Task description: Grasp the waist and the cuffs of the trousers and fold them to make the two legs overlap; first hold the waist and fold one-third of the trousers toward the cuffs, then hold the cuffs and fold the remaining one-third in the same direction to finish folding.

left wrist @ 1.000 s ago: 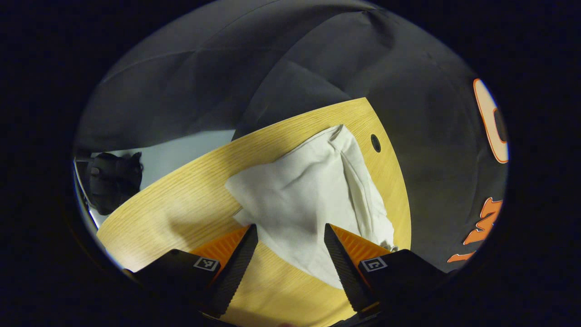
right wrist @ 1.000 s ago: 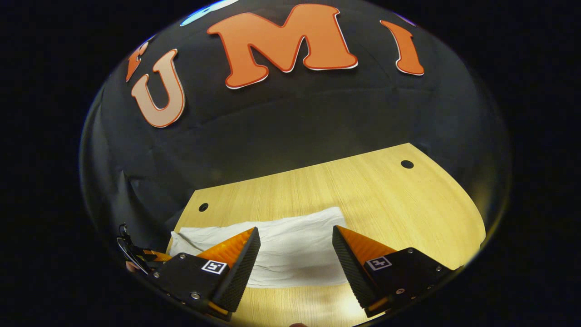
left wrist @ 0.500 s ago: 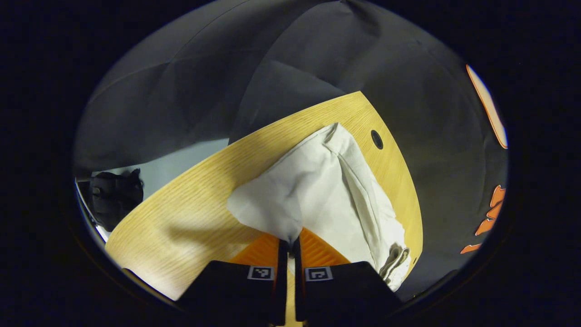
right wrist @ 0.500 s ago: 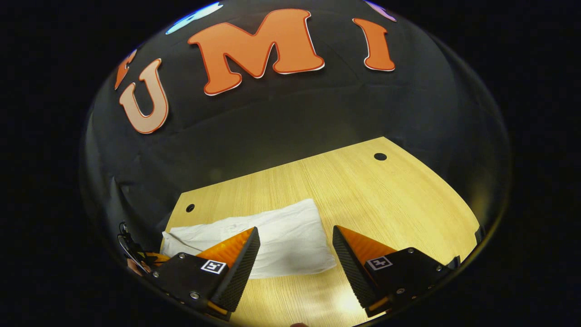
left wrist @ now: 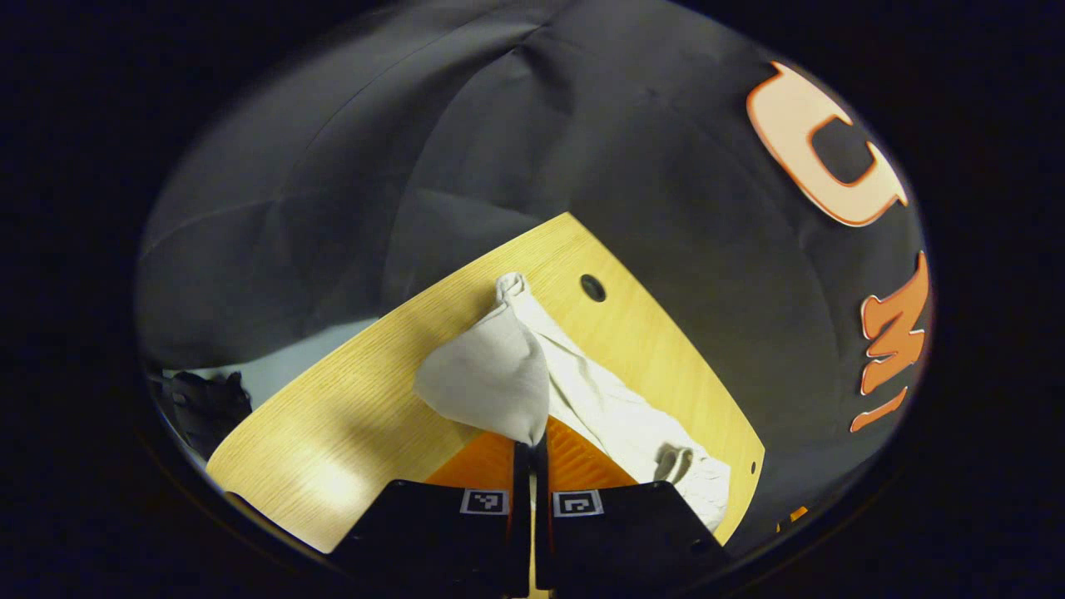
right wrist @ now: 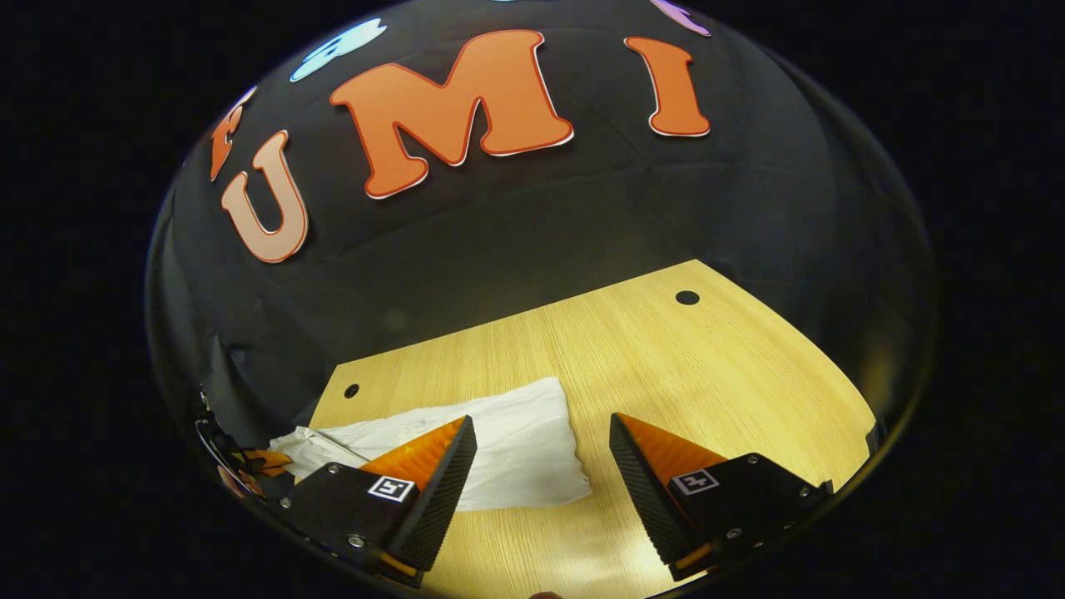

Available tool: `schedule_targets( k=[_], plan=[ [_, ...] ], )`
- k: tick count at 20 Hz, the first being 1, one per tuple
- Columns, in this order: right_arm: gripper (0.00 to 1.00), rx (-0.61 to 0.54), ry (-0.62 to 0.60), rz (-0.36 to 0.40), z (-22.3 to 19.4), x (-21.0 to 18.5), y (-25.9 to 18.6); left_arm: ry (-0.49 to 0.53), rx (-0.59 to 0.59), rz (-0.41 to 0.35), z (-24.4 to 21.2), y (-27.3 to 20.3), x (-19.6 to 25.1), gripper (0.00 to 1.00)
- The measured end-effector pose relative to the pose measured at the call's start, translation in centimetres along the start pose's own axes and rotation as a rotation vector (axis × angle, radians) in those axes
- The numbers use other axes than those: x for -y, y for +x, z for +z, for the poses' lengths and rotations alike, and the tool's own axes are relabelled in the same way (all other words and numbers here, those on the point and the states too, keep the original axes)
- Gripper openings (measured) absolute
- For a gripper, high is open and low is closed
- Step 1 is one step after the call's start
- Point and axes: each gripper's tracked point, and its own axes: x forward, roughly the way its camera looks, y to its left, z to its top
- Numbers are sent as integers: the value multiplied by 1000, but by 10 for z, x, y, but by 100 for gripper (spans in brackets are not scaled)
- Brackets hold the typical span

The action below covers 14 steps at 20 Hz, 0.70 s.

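Looking along the left gripper [left wrist: 532, 445] in the left gripper view, its fingers are pressed together on a corner of the white trousers [left wrist: 499, 378]. A second ago they stood apart over flat cloth; half a second ago they closed. Now the pinched corner is lifted into a peak, and the rest trails away toward the far edge of the wooden table [left wrist: 333, 416], near a small hole [left wrist: 592, 288]. That suggests a fold is being carried over, though I cannot tell whether this end is waist or cuffs.

In the right gripper view, the right gripper [right wrist: 541, 466] hovers with fingers wide apart, holding nothing. The trousers [right wrist: 516, 449] lie on the table [right wrist: 707, 374] just beyond its left finger, having drawn leftward and narrowed since a second ago.
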Motion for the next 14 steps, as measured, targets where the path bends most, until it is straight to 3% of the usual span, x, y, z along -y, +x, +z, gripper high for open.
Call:
schedule_targets(
  k=[6,11,14],
  plan=[
    [97,17,44,31,11,31,-6,123,91,-71,20,-49,85,6],
    [97,31,71,29,19,67,-14,201,123,-139,7,-55,167,6],
    [97,48,14,-11,25,97,-22,250,118,-188,-16,-53,229,5]
  ],
)
